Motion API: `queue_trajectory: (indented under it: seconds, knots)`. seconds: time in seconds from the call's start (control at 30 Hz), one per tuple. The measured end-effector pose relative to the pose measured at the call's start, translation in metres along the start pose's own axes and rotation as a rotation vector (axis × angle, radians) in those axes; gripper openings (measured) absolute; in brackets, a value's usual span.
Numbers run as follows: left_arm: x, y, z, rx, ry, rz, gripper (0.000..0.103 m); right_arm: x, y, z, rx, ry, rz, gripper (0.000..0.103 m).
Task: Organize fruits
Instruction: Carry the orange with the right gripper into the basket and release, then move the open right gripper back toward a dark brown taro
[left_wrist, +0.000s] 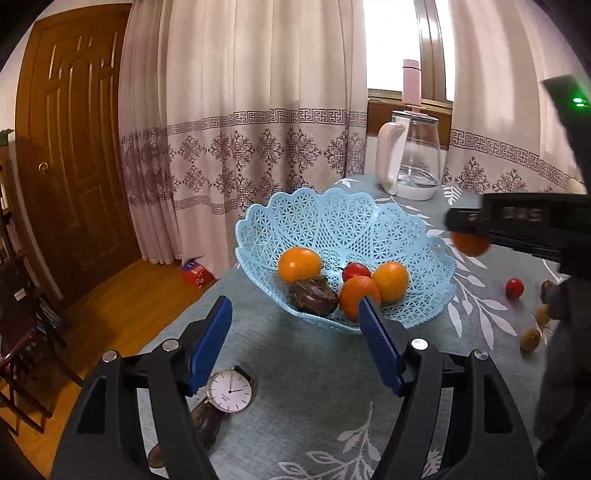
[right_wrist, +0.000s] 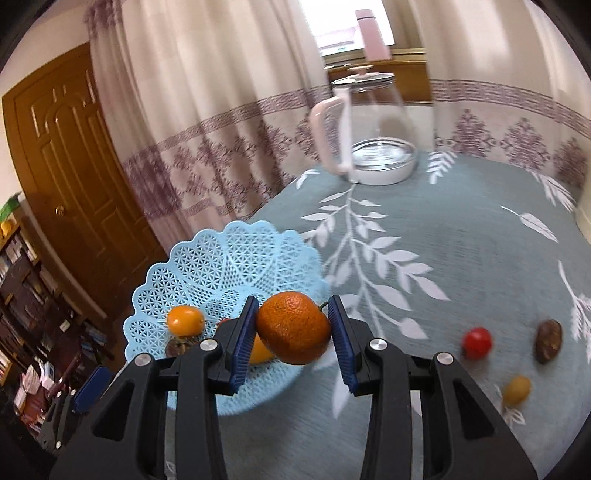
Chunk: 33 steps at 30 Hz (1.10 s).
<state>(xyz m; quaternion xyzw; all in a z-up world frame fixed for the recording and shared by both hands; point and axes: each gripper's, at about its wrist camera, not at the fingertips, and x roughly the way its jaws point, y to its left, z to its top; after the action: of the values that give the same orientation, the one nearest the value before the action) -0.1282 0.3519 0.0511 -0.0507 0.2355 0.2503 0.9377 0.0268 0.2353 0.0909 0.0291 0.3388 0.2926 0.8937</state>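
**Tangerine in transit toward the blue basket**

The right gripper (right_wrist: 293, 328) pinches a tangerine (right_wrist: 293, 326) between its blue pads, jaws pressed against both flanks of the fruit, which hangs in the air just beside the basket (right_wrist: 207, 258) at its 4 o'clock edge. The left wrist view shows the same fruit (left_wrist: 471, 244) under the dark body of that tool, at 3 o'clock from the basket (left_wrist: 332, 218) and above its rim.

The left gripper (left_wrist: 295, 314) has its jaws spread wide and holds nothing, hovering at the basket's 6 o'clock side over the tablecloth (left_wrist: 295, 369).

Inside the basket lie three oranges (left_wrist: 300, 264), a red tomato (left_wrist: 355, 271) and a dark purple fruit (left_wrist: 313, 297). Loose on the cloth at 3 to 4 o'clock from the basket are another red tomato (right_wrist: 477, 342), a brown fruit (right_wrist: 549, 340) and a small yellow-green fruit (right_wrist: 517, 389).

The step in hand looks like the carry: this piece is lifted and not yet placed. The next move probably calls for travelling toward 9 o'clock until the tangerine sits over a free patch of the basket floor, lowering it, then parting the jaws gently so it does not roll out.
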Motion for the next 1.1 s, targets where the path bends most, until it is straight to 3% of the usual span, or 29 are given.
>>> queue_trajectory:
  seconds: [0.33,0.4,1.0,1.1]
  knots:
    - [0.005,0.006,0.003,-0.019,0.018,-0.002,0.072,0.045,0.015,0.015,-0.019,0.055,-0.012,0.041]
    - [0.006,0.006,0.004,-0.021,0.022,-0.002,0.072,0.046,0.015,0.016,-0.013,0.049,-0.014,0.046]
    - [0.005,0.003,0.003,-0.017,0.028,-0.02,0.073,0.003,-0.011,0.01,0.037,-0.038,-0.054,0.048]
    - [0.002,0.002,0.003,-0.013,0.019,-0.024,0.082,-0.003,-0.018,0.007,0.05,-0.045,-0.07,0.049]
